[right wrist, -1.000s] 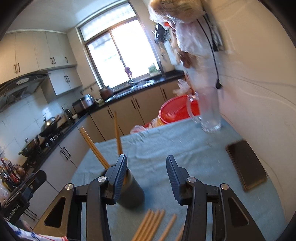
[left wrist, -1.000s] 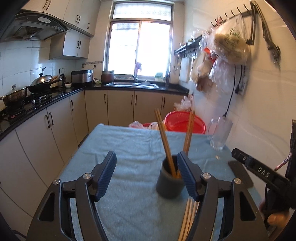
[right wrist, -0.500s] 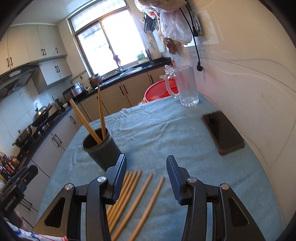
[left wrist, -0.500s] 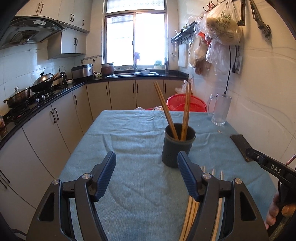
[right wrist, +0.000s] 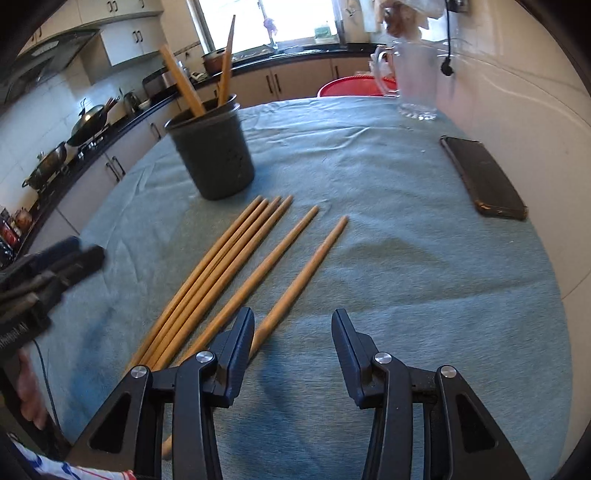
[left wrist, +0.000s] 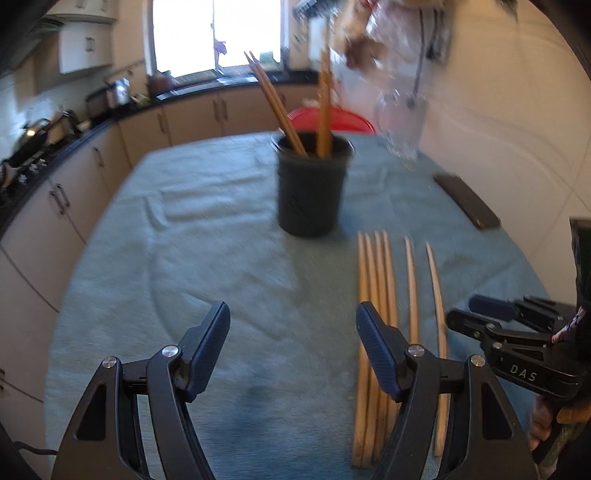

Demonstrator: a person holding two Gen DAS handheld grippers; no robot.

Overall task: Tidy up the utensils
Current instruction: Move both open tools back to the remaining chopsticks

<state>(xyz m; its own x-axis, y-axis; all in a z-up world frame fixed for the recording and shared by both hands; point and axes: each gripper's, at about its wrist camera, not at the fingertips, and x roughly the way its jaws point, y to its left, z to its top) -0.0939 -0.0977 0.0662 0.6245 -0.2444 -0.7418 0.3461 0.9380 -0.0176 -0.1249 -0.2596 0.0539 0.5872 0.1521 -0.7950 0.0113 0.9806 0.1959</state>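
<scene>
A kitchen with cream cabinets [left wrist: 192, 118] and a bright window [right wrist: 266, 22] surrounds a table under a blue-green cloth [right wrist: 388, 229]. The left claw [left wrist: 291, 332] hangs above the cloth with its jaws spread wide and nothing between them; bare cloth lies ahead of it and to its left as far as the table's left edge, and its right finger [left wrist: 376, 350] overlaps the near ends of the loose chopsticks. The right claw [right wrist: 293, 332] is also spread and empty, low over the cloth, its left finger [right wrist: 240, 339] just beside the nearest single chopstick [right wrist: 306, 273], with open cloth to its right. Six chopsticks lie flat: a tight bundle of four [right wrist: 218, 269] on the left, then two singles set a little apart. Just beyond their far tips stands a dark cup [right wrist: 212, 151], upright, holding several chopsticks [right wrist: 183, 85] that lean out of it. Farther right, near the wall edge of the table, a black phone [right wrist: 480, 177] lies flat, and at the far right corner stands a clear glass pitcher [right wrist: 413, 77]. A red basin [right wrist: 351, 86] shows past the table's far edge. Pots [right wrist: 88, 122] sit on the stove at left.
</scene>
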